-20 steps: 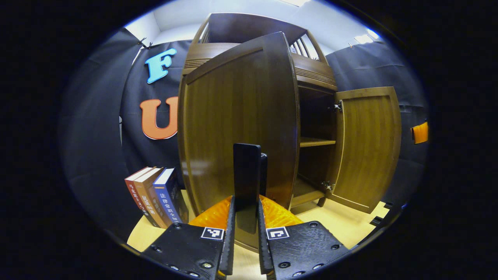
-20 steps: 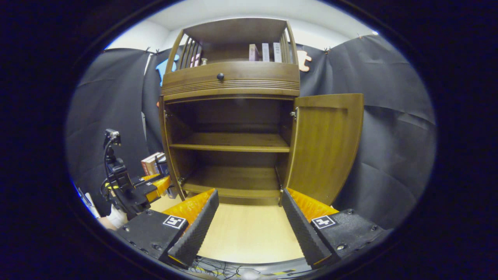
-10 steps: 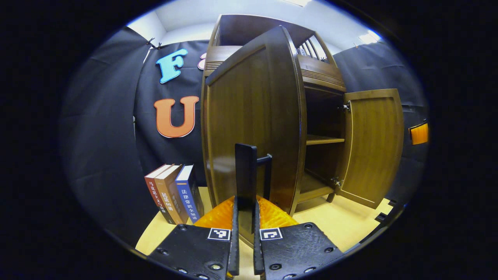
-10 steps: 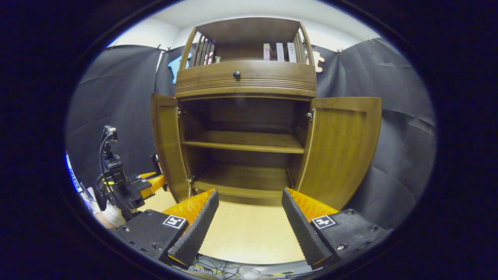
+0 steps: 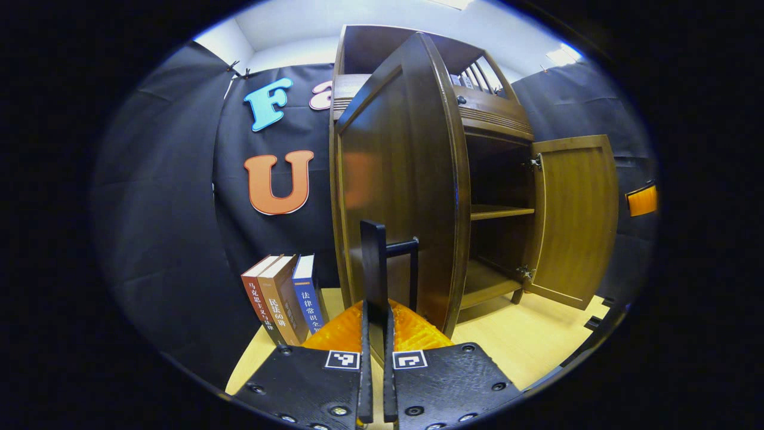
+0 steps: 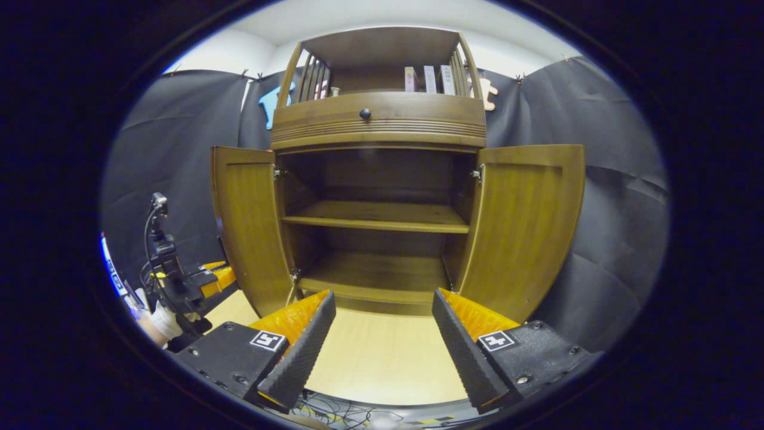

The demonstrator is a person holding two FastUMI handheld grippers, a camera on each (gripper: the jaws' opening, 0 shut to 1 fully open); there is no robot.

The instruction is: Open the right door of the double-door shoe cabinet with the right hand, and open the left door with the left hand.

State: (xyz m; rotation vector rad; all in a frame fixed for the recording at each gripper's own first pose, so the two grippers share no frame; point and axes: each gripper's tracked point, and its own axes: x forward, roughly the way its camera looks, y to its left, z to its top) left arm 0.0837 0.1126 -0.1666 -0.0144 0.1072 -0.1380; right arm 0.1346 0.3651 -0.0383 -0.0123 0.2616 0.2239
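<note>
The shoe cabinet [image 6: 382,119] and its left door [image 5: 400,179] and right door [image 6: 519,227] are showing dark, glossy varnished wood, the floor [image 6: 382,358] is looking like pale smooth wood, and the wall [image 6: 615,227] is hanging as matt, creased cloth.

Left gripper [image 5: 375,334] fingers nearly together (clamping thin bar); right gripper [image 6: 382,334] fingers spread wide, nothing between.

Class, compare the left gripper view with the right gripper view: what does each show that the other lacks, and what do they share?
Left gripper view alone: three books standing by the cabinet, and the left tongs shut on the left door's handle. Right gripper view alone: the right tongs open, and a gloved hand. Shared: both doors open, the left door and the right door, plus the middle shelf.
</note>
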